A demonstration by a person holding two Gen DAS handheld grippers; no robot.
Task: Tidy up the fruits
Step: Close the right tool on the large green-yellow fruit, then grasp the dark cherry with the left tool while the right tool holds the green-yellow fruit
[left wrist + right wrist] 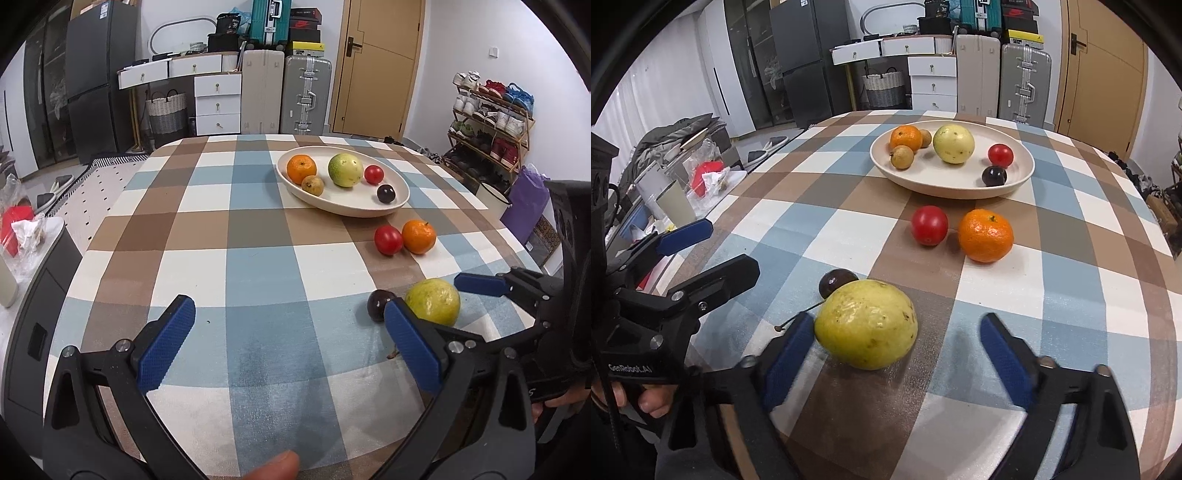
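Your right tool (892,347) stands wide open low in its own view, with the loose guava (866,324) between the blue pads: the left pad (790,354) touches or nearly touches the fruit, and the other pad is well apart from it. Nothing is gripped. Your left tool (288,332) is also spread wide and holds nothing, over bare checked cloth on the bench (258,229).

Just behind the guava, touching it, sits a dark plum (833,282); a thin stem (798,317) lies by the left pad. Further up the frame a red tomato (929,225) and a mandarin (985,235) lie side by side on the cloth, near the front rim of the oval plate (960,190). On the plate sit a mandarin (905,137), a pale guava (953,143), a small tomato (1000,155), a dark plum (994,176) and two small brown fruits (902,157).

The left view shows only one brown fruit (312,185) on the plate; the second hides behind the mandarin (301,169) there. In that view the right pad of your left tool covers part of the loose plum (378,301), and the right tool (480,284) reaches in from the right edge beside the guava (433,301). It also shows a shoe rack (491,122) at upper right, which the right view barely catches.
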